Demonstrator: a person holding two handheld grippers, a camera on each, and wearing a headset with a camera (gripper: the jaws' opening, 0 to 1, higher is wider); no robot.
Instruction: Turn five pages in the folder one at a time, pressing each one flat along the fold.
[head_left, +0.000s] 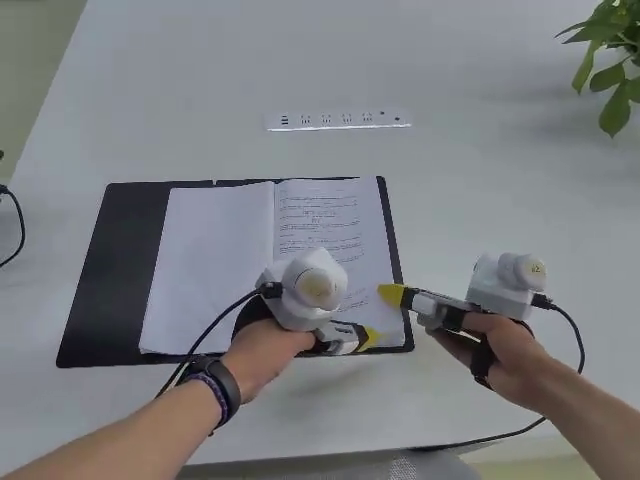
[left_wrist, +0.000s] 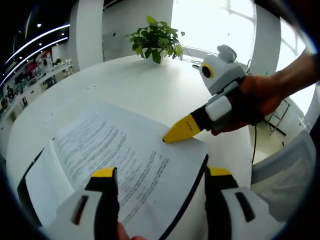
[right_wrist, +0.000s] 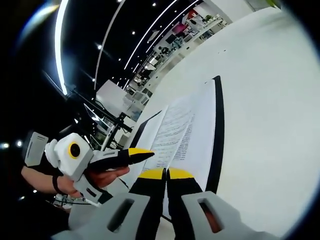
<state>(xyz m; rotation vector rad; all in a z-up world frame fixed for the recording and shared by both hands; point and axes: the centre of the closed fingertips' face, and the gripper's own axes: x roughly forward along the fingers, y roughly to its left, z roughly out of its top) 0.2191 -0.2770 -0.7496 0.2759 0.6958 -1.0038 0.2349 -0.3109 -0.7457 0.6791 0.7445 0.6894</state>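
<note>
The left claw (left_wrist: 161, 172) stands wide in its own view. One jaw is over the printed page (left_wrist: 110, 145), the other is past the black edge of the folder (left_wrist: 192, 192), and nothing is gripped between them. The same view shows the other claw coming in from the right, its yellow tip touching the paper near the page's right edge.

The right claw (right_wrist: 166, 174) is narrow in its own view, jaws pressed together, their tips low over the near part of the page. Whether a sheet is caught between them cannot be told.

From the head view, both hands hold the claws at the folder's near right corner, but the rounded housings hide both jaw gaps. That view takes in the whole folder, lying open on the white surface (head_left: 480, 180). The blank page (head_left: 210, 260) is flat to the left of the fold and the printed one to the right, with black cover showing at the left. The print is too small to read.

Farther off lies a power strip (head_left: 338, 120). A plant (head_left: 610, 60) at the far right is cut off by the frame edge.
</note>
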